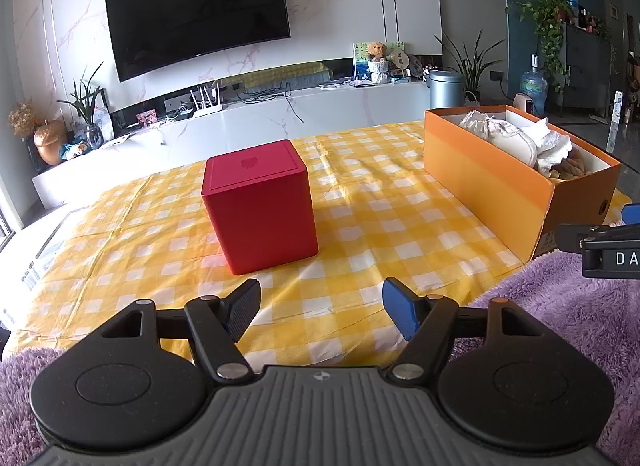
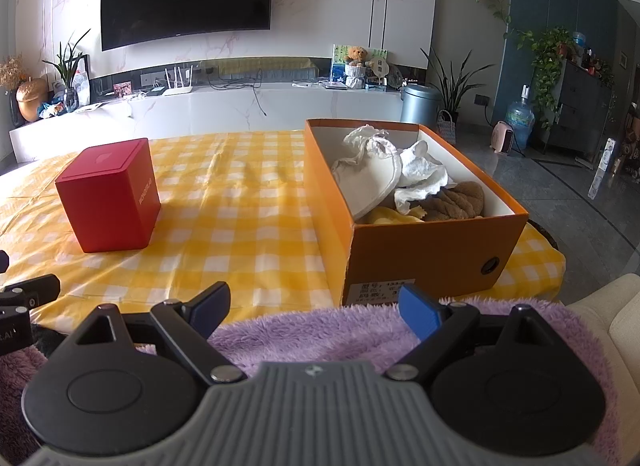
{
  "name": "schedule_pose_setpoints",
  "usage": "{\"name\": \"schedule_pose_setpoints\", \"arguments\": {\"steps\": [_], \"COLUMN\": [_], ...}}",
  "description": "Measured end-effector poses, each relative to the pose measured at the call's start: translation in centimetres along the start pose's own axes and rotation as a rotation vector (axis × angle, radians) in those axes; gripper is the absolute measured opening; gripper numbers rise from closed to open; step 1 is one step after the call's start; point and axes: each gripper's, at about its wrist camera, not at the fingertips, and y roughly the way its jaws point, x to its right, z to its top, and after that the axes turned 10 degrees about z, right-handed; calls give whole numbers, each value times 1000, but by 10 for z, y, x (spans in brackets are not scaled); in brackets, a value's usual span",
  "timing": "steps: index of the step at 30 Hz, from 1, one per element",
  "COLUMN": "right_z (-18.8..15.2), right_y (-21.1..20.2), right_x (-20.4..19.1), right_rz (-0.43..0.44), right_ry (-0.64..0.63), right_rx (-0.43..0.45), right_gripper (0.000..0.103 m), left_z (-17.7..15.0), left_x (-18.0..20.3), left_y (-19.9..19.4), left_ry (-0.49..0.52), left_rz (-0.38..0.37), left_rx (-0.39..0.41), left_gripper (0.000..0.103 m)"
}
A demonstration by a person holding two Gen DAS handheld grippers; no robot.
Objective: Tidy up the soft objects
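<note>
An open orange shoebox (image 2: 424,254) stands on the right of the yellow checked tablecloth (image 2: 240,217). It holds soft items: a cream pad (image 2: 372,181), white crumpled cloth (image 2: 420,177) and a brown fuzzy piece (image 2: 456,197). The box also shows in the left wrist view (image 1: 488,181). A purple fluffy cloth (image 2: 320,334) lies at the near table edge, under my right gripper (image 2: 316,310), which is open and empty. My left gripper (image 1: 320,310) is open and empty above the tablecloth, with the purple cloth (image 1: 560,306) to its right.
A closed red cube box (image 1: 260,205) stands mid-table, left of the shoebox; it also shows in the right wrist view (image 2: 110,193). Behind the table are a white TV bench (image 1: 240,121), a wall TV and a grey bin (image 1: 446,87). A cream seat (image 2: 612,322) is at right.
</note>
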Motion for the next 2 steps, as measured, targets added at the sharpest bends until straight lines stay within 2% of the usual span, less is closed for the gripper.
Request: {"name": "schedule_pose_setpoints", "arguments": {"steps": [2], "right_z": [0], "right_y": [0], "right_x": [0], "right_rz": [0], "right_ry": [-1], "right_rx": [0], "right_gripper": [90], "left_z": [0], "left_x": [0], "left_y": [0], "left_ry": [0], "left_rz": [-1], "left_rx": [-1], "left_gripper": [84]}}
